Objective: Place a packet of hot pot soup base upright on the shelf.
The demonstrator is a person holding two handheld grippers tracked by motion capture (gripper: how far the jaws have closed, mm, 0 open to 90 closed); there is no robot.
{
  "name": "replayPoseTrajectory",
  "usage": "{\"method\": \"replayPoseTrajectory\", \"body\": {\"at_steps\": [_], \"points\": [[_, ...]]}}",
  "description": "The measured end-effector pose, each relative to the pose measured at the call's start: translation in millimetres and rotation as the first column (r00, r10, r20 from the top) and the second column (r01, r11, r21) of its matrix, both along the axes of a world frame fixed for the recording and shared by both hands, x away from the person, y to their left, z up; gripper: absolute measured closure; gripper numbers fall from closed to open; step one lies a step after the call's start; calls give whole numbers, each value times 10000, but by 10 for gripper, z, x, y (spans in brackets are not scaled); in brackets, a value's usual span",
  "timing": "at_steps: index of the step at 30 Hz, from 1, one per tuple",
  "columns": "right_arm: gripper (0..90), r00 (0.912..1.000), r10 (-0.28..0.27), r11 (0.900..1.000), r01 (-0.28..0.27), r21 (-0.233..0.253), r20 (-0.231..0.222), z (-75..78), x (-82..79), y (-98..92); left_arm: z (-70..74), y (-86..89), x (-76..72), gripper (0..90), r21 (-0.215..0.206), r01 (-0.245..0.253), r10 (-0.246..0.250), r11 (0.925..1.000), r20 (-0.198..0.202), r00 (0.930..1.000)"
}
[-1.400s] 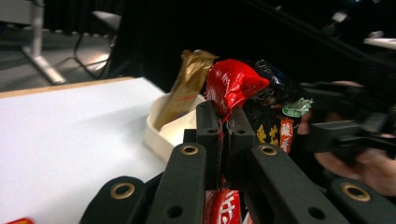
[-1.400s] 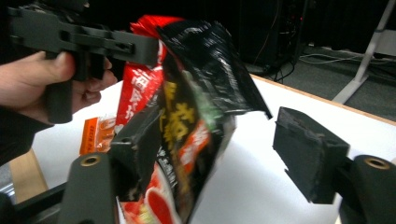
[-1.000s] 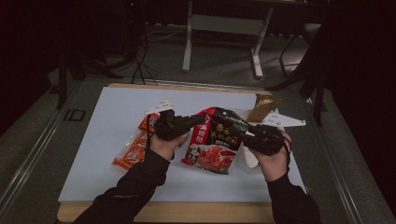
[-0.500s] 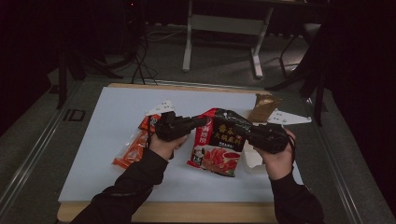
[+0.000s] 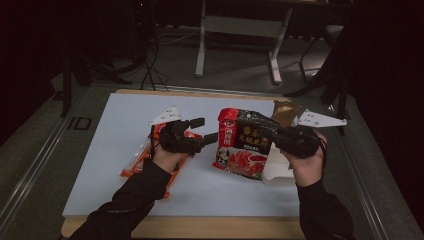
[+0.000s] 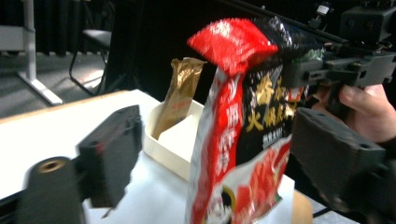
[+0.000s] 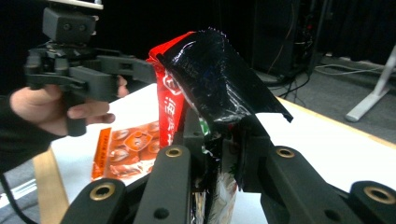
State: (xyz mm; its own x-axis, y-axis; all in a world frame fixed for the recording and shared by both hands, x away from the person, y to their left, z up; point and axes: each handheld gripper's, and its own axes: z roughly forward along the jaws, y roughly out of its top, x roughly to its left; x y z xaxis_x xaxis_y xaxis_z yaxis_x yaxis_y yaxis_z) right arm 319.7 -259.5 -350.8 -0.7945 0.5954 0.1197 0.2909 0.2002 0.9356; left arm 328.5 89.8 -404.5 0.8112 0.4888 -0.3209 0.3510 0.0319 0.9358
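Right tool [image 5: 272,134] clamped on soft, crinkly pouch [image 5: 243,145]; left tool [image 5: 206,131], jaws apart, should pinch its stiffer seam.

Red-and-black snack bag [image 6: 243,135] standing between parted jaws; gold packet [image 6: 180,95] leaning in white tray [image 6: 170,149] behind.
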Motion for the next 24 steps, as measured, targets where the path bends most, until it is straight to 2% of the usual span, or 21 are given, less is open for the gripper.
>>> {"method": "replayPoseTrajectory", "body": {"at_steps": [2, 6, 10, 12, 14, 20, 22, 24], "points": [[776, 9999, -83, 10000, 83, -27, 70, 29, 22, -25, 2, 22, -43, 136, 336, -196, 190, 9992, 176, 9997], [776, 9996, -225, 9997, 226, -11, 164, 72, 56, -85, -15, 83, -101, 15, 415, -220, 211, 9989, 220, 9995], [776, 9992, -327, 9994, 326, 63, 208, 120, 82, -156, -74, 122, -177, 15, 814, -433, 395, 9957, 478, 9981], [776, 9988, -398, 9991, 395, 132, 270, 147, 101, -196, -124, 148, -221, 15, 799, -403, 363, 9960, 515, 9980], [775, 9983, -465, 9988, 461, 144, 342, 180, 118, -235, -183, 182, -273, 15, 1065, -366, 287, 9936, 744, 9968], [775, 9954, -779, 9967, 766, 262, 549, 280, 168, -361, -312, 307, -384, 16, 1449, -689, 484, 9870, 1407, 9889], [775, 9945, -884, 9957, 866, 332, 561, 305, 192, -417, -336, 346, -411, 17, 1567, -753, 522, 9848, 1469, 9878], [775, 9934, -967, 9947, 944, 399, 613, 327, 218, -481, -364, 392, -434, 17, 1506, -706, 494, 9861, 1401, 9889]]}}
